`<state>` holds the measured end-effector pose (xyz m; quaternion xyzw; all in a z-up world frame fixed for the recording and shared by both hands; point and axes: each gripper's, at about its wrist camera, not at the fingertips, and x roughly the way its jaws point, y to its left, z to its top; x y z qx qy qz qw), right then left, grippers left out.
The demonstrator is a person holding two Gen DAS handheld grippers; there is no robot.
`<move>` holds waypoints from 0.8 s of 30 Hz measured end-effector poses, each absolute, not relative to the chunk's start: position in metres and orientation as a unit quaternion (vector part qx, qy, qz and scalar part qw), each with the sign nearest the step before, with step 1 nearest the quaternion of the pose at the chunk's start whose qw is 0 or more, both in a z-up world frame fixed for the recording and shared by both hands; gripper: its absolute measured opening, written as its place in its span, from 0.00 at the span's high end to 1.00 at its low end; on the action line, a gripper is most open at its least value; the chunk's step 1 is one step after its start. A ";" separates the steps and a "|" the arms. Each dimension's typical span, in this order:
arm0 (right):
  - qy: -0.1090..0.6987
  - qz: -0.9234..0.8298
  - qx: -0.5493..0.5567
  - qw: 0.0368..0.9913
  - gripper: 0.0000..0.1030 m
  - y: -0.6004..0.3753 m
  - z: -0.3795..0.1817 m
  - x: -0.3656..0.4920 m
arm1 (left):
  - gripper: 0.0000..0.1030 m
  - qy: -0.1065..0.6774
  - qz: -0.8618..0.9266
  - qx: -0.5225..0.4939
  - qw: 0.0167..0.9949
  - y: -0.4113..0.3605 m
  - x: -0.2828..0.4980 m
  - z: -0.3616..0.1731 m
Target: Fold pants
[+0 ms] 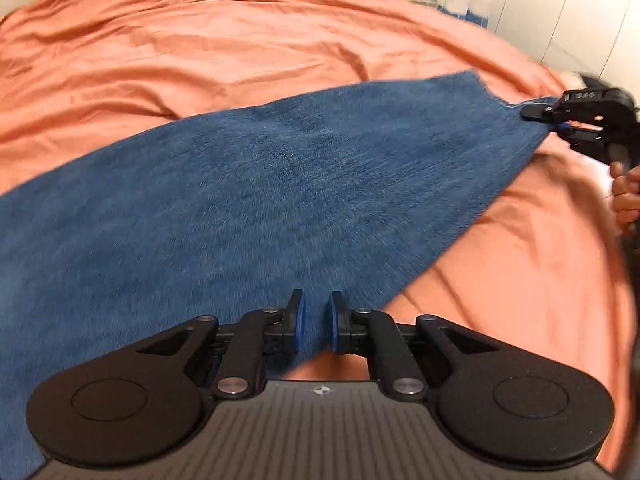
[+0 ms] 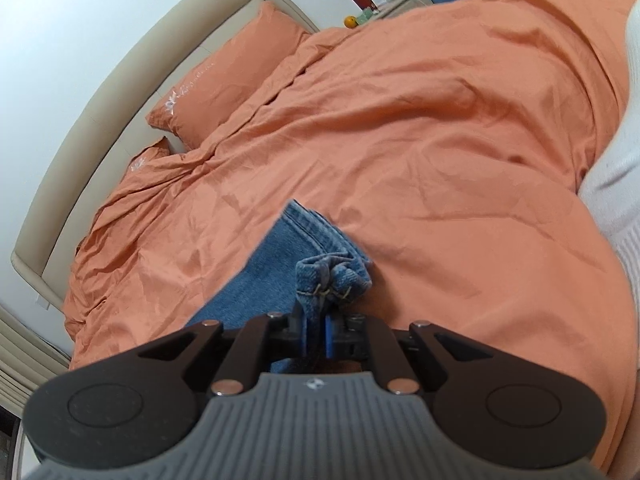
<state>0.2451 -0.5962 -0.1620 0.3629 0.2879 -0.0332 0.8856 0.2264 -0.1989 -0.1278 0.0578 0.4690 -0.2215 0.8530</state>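
Fingers (image 2: 298, 326) of right gripper (image 2: 316, 330): clamped on bunched denim hem. Fingers (image 1: 298, 322) of left gripper (image 1: 317, 326): a narrow gap apart, denim between; grip cannot be told. Blue jeans (image 1: 240, 184): lying on orange duvet (image 1: 180, 48) of bed, long axis stretched between the two grippers.

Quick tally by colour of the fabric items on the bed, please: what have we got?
Blue: 1, the jeans, hem bunched in the right gripper.
Orange: 3, the duvet cover and two pillows.
Total: 4
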 end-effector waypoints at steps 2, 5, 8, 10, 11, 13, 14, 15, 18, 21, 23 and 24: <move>0.269 -0.026 0.339 0.901 0.98 -0.587 -0.141 0.243 | 0.85 0.464 -0.226 0.035 0.856 -0.184 0.215 -0.114; 0.243 -0.008 0.297 0.923 0.98 -0.566 -0.102 0.239 | 0.85 0.439 -0.216 0.010 0.872 -0.156 0.198 -0.087; 0.226 0.014 0.261 0.939 0.98 -0.538 -0.060 0.240 | 0.85 0.418 -0.200 -0.019 0.886 -0.126 0.183 -0.061; 0.213 0.028 0.235 0.948 0.98 -0.513 -0.031 0.243 | 0.85 0.401 -0.186 -0.024 0.897 -0.106 0.173 -0.046; 0.208 0.037 0.223 0.952 0.98 -0.499 -0.016 0.244 | 0.85 0.395 -0.179 -0.026 0.901 -0.097 0.169 -0.039; 0.197 0.058 0.204 0.957 0.98 -0.469 0.010 0.248 | 0.85 0.380 -0.168 -0.039 0.909 -0.075 0.162 -0.027; 0.192 0.069 0.194 0.959 0.98 -0.452 0.023 0.250 | 0.85 0.374 -0.163 -0.049 0.912 -0.063 0.157 -0.023; 0.189 0.080 0.186 0.961 0.98 -0.434 0.034 0.252 | 0.85 0.368 -0.157 -0.059 0.914 -0.052 0.156 -0.019; 0.182 0.111 0.165 0.963 0.98 -0.378 0.060 0.259 | 0.85 0.354 -0.133 -0.078 0.922 -0.020 0.154 -0.013; 0.184 0.138 0.152 0.961 0.98 -0.320 0.071 0.268 | 0.85 0.349 -0.113 -0.103 0.925 0.011 0.155 -0.016; 0.194 0.152 0.150 0.957 0.98 -0.280 0.069 0.272 | 0.85 0.349 -0.103 -0.125 0.923 0.033 0.157 -0.021; 0.201 0.161 0.148 0.955 0.98 -0.259 0.065 0.275 | 0.85 0.351 -0.098 -0.136 0.921 0.044 0.159 -0.026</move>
